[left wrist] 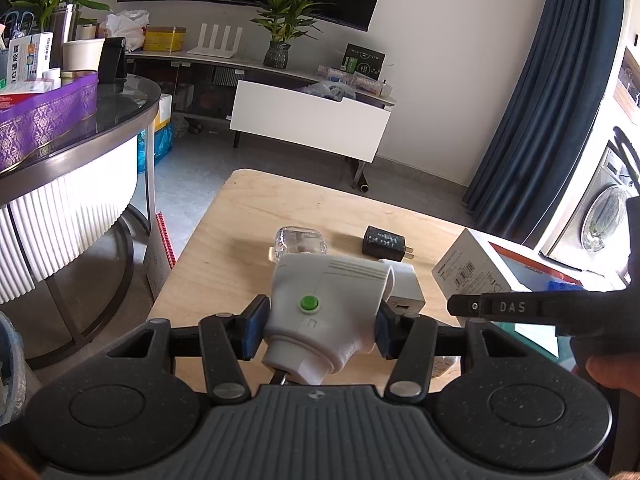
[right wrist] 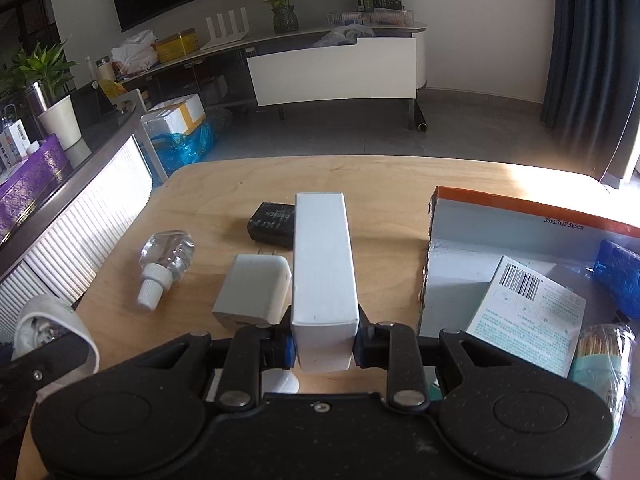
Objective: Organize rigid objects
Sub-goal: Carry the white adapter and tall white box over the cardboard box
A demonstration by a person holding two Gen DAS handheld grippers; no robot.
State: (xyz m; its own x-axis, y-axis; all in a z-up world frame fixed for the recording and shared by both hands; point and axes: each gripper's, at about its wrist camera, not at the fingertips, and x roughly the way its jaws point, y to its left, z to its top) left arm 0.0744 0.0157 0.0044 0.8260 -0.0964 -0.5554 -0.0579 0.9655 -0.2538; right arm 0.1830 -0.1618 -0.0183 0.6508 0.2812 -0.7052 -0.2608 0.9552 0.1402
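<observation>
The right gripper pinches a tall white cardboard box at its near end, just left of the orange-rimmed open carton; light, stiff, crushable, so hold the flat sides. The left gripper clamps a smooth white plastic plug adaptor with a green button, further left above the wooden bench. Only the right view shows the carton's contents.

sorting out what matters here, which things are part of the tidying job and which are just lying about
In the job: white plug adapter in left tongs; white box in right tongs; white charger; black charger; clear bottle; orange-edged box.

Lying about: purple box; plant; router.
</observation>
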